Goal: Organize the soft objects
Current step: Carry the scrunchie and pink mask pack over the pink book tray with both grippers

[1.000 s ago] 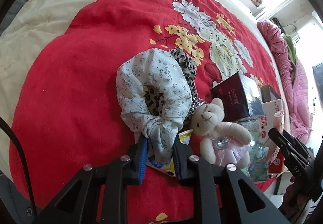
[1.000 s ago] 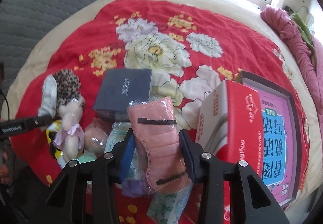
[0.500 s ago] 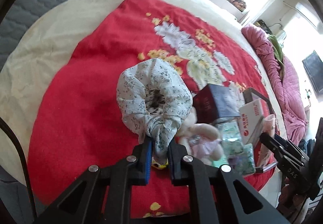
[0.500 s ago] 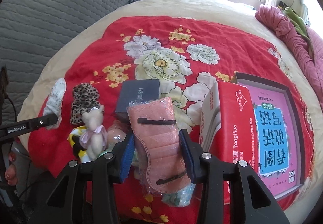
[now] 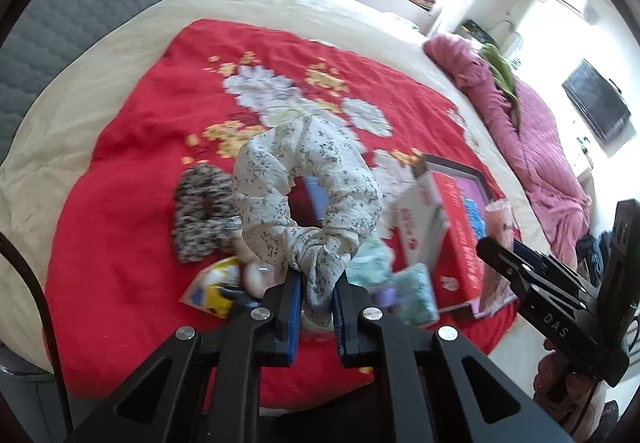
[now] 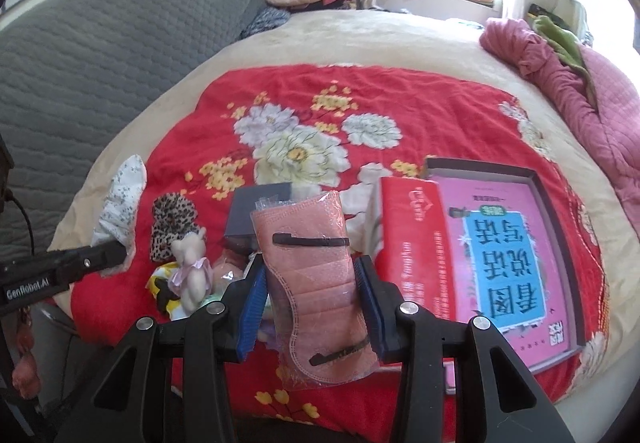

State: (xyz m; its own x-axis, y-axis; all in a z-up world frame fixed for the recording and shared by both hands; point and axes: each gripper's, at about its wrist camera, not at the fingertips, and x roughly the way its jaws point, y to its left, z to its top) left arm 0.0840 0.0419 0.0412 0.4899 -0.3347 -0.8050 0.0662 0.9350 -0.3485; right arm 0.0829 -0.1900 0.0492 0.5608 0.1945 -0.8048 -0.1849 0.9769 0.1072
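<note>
L claw (image 5: 316, 293): pinched tight on the gathered end of the white floral scrunchie (image 5: 308, 179), which stands up as a ring in the centre of the L wrist view, lifted off the bed. Through the ring's hole a bit of a dark box shows, blurred.

R claw (image 6: 310, 293): closed on a clear packet of pink face masks (image 6: 316, 275); the packet stands upright between the blue pads, lower centre of the R wrist view, its bottom edge hanging below the fingers.

Rest of the soft stuff sits on the red floral blanket (image 6: 304, 99) over the cream bed. Leopard-print scrunchie (image 6: 173, 221) at left of centre in R view, w/ a small pink-dressed teddy bear (image 6: 192, 267) just below & touching it. Yellow-and-white wrapper (image 5: 214, 285) lies at lower left of the L claw, near the bear. Dark blue box (image 6: 256, 211) sits behind the mask packet. Red box (image 6: 416, 243) stands on edge just R of the R claw, against a grey-rimmed flat box w/ a pink and blue cover (image 6: 508, 251). Pale green tissue packs (image 5: 414, 293) lie just R of the L claw, blurred. Pink quilt (image 6: 580, 83) is bunched at the upper R of the frame.
</note>
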